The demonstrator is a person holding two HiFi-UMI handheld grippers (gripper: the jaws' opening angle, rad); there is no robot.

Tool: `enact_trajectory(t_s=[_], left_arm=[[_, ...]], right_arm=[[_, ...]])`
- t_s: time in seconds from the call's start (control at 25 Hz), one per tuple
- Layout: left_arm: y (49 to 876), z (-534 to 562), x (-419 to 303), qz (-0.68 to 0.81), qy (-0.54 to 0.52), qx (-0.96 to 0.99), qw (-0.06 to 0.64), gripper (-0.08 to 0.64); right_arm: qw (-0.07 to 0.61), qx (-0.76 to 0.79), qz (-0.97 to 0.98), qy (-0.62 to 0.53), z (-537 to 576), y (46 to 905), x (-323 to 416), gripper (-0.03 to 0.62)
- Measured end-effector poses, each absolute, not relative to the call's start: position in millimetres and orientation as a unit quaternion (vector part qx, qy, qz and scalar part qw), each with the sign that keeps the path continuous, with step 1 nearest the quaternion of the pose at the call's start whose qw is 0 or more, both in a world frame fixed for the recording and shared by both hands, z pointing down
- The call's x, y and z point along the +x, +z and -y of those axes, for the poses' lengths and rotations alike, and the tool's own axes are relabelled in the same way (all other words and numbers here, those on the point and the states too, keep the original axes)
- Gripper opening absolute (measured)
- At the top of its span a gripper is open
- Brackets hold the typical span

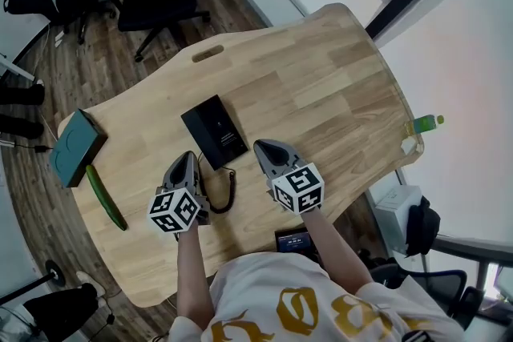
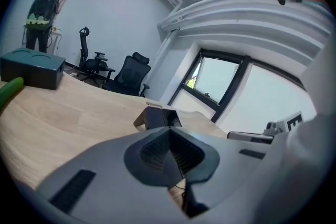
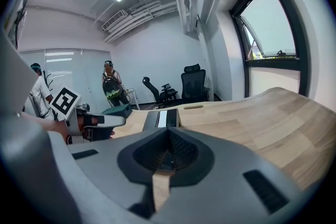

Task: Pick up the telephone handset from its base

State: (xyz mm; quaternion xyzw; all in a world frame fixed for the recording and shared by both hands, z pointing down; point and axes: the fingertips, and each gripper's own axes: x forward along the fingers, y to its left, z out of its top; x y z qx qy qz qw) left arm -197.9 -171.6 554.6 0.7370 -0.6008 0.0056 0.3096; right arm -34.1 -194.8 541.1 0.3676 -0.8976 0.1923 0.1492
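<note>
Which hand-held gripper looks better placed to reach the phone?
Left, narrowly: the left hand-held gripper sits at the phone's near corner, beside the cord; the right hand-held gripper is off its side.

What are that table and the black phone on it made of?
The table looks like wood: pale planks with visible grain and joints, and a smooth matte finish. It could be veneer. The telephone is probably black plastic: it is smooth and slightly glossy and catches some light.

The head camera is looking steeply down from above the person, taking in the whole tabletop [image 1: 321, 84]. Each gripper camera is riding low and near the wood, looking along its fingers [image 2: 155, 152] toward the office chairs [image 2: 131, 73]. All three are sharing the telephone [image 1: 215, 130].
</note>
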Motion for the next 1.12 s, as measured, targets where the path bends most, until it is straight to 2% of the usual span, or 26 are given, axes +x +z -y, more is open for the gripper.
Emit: enact_trajectory(t_s=[0.88, 0.92, 1.04, 1.12], left_arm=[[589.0, 201.3, -197.1, 0.581, 0.018, 0.739, 0.340, 0.009], [592.1, 201.8, -195.5, 0.576, 0.017, 0.739, 0.348, 0.017], [598.3, 203.3, -189.6, 0.554, -0.004, 0.738, 0.385, 0.115], [601.6, 204.0, -188.0, 0.547, -0.014, 0.736, 0.399, 0.143]], right_arm=[[0.153, 0.408, 0.876, 0.208, 234.2, 578.6, -34.2, 0.006], [0.153, 0.405, 0.876, 0.211, 234.7, 580.4, -36.2, 0.006], [0.156, 0.400, 0.877, 0.216, 235.5, 586.6, -39.7, 0.006], [0.158, 0.397, 0.877, 0.219, 236.3, 591.1, -40.6, 0.006]])
